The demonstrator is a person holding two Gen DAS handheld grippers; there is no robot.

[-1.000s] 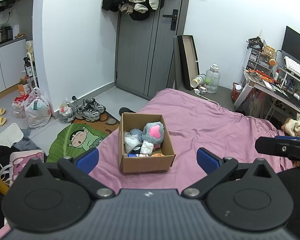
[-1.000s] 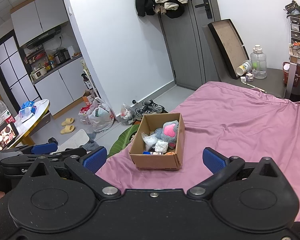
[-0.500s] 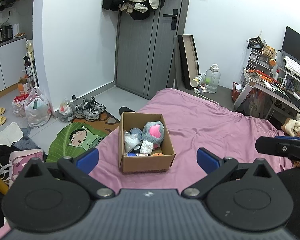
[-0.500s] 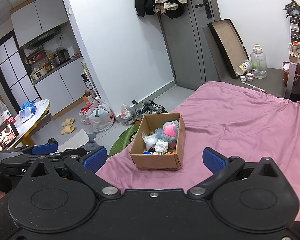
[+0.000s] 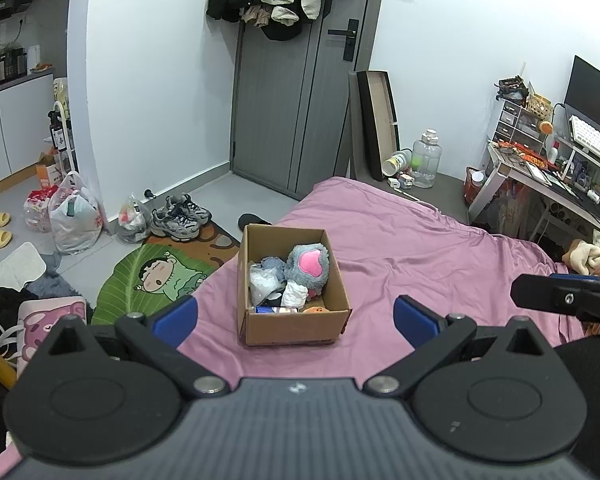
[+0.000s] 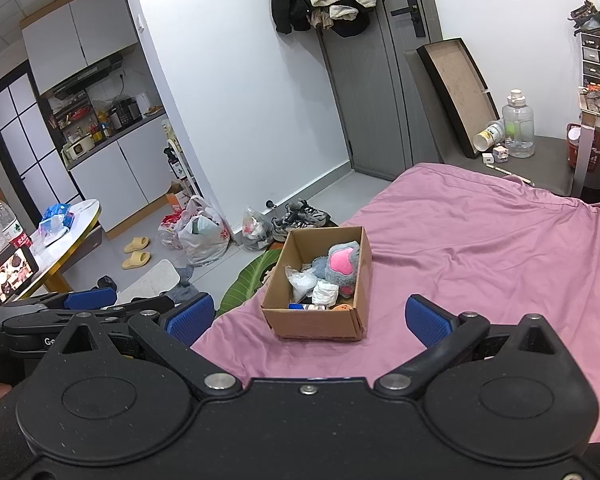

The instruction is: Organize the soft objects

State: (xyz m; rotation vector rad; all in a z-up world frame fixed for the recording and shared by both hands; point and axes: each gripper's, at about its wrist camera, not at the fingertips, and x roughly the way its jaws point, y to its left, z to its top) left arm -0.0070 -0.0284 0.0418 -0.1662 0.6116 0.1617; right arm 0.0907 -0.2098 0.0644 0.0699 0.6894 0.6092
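Observation:
An open cardboard box (image 5: 292,330) stands on the pink bed sheet (image 5: 420,248) near the bed's left edge. It holds a grey plush paw with a pink pad (image 5: 307,265), white crumpled soft items (image 5: 266,280) and an orange toy (image 5: 315,310). My left gripper (image 5: 295,316) is open and empty, just short of the box. My right gripper (image 6: 310,318) is open and empty, also facing the box (image 6: 316,322), with the plush paw (image 6: 342,262) inside it. The left gripper shows at the left edge of the right wrist view (image 6: 88,300).
A green leaf rug (image 5: 156,276), shoes (image 5: 180,218) and plastic bags (image 5: 74,216) lie on the floor left of the bed. A grey door (image 5: 296,100) stands beyond. A desk (image 5: 540,168) is at the right. A round table (image 6: 56,236) is at the left.

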